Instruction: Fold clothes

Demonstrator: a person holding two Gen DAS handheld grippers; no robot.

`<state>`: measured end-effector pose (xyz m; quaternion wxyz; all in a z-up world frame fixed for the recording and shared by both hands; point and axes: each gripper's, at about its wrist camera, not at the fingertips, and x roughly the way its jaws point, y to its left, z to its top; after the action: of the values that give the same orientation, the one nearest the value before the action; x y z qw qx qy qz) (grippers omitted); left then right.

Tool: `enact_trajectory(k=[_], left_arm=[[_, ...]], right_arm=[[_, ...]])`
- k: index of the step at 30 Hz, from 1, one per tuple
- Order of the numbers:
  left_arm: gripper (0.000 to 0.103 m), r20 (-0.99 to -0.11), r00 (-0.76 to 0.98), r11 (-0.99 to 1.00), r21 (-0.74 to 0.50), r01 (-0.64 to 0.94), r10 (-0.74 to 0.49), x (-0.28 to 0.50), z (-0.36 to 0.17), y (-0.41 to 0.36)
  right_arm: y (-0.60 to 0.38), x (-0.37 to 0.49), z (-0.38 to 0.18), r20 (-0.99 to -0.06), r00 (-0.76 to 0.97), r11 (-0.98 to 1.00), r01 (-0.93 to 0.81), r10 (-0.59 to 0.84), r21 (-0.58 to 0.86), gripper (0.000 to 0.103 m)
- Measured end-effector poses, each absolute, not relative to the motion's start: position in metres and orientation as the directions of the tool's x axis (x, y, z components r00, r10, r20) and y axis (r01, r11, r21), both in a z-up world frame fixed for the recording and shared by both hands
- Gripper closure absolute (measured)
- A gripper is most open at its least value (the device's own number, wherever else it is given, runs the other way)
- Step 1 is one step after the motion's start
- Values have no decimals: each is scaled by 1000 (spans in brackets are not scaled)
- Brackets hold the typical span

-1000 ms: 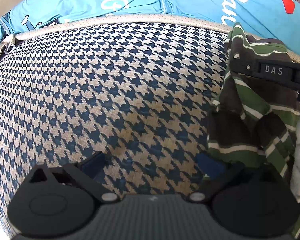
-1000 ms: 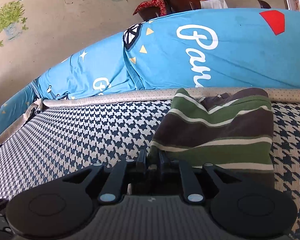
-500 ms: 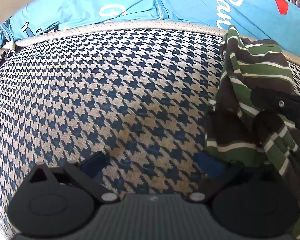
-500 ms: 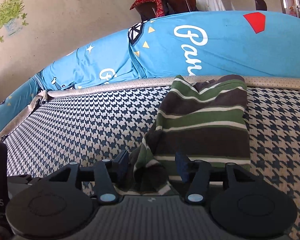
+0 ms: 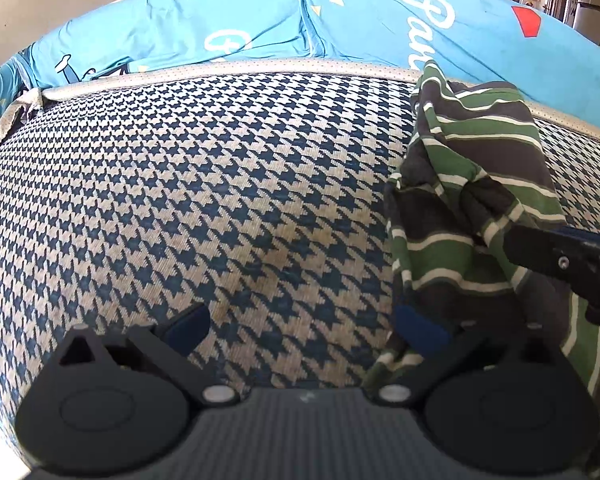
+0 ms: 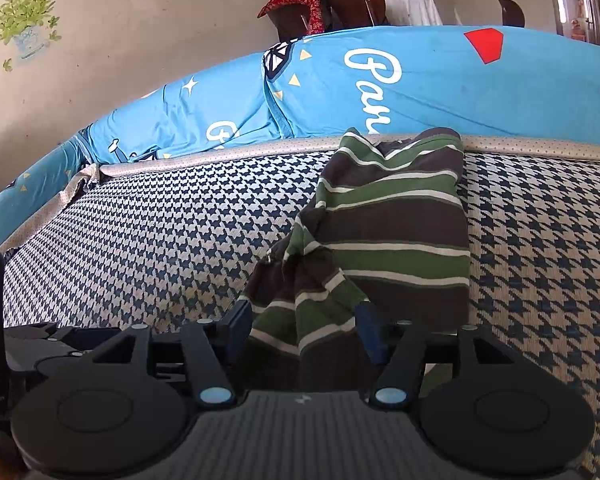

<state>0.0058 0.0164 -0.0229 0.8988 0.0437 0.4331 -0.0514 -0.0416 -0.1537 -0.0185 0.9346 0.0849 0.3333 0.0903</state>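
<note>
We see a houndstooth cushion (image 6: 160, 248) before a blue cover (image 6: 460, 88) lettered perhaps "Par". The shirt (image 6: 392, 232) lies on it, its near fold between the right gripper's (image 6: 304, 326) wide jaws; the left gripper (image 5: 300, 326) gapes, empty.

Striped garment (image 6: 396, 236): dark brown and green bands split by thin cream lines; it lies on a navy-and-cream houndstooth cover (image 5: 204, 200) with a beige dotted border (image 6: 220, 156) along its upper edge. Blanket (image 6: 460, 88) across the upper frame is bright blue with white script, yellow triangles, a red patch. Both tongs, left (image 5: 304, 330) and right (image 6: 304, 326), are black with blue pads; cream wall (image 6: 100, 40) upper left has green plant decals.
</note>
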Motion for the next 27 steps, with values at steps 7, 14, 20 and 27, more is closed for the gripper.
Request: enact_trajectory(k=[7, 14, 20, 27], left_arm=[[0, -763, 641, 979, 60, 193, -80, -27, -18, 11], [0, -775, 626, 977, 55, 206, -88, -52, -21, 15], [0, -779, 622, 977, 65, 203, -77, -61, -25, 18], [0, -772, 632, 977, 70, 204, -76, -64, -32, 18]], right_arm=[[-153, -69, -19, -608, 765, 970, -95, 214, 223, 43], [-151, -89, -24, -618, 759, 973, -85, 204, 217, 43], [-150, -94, -33, -642, 741, 974, -73, 198, 215, 42], [-148, -92, -47, -664, 722, 974, -60, 195, 220, 36]])
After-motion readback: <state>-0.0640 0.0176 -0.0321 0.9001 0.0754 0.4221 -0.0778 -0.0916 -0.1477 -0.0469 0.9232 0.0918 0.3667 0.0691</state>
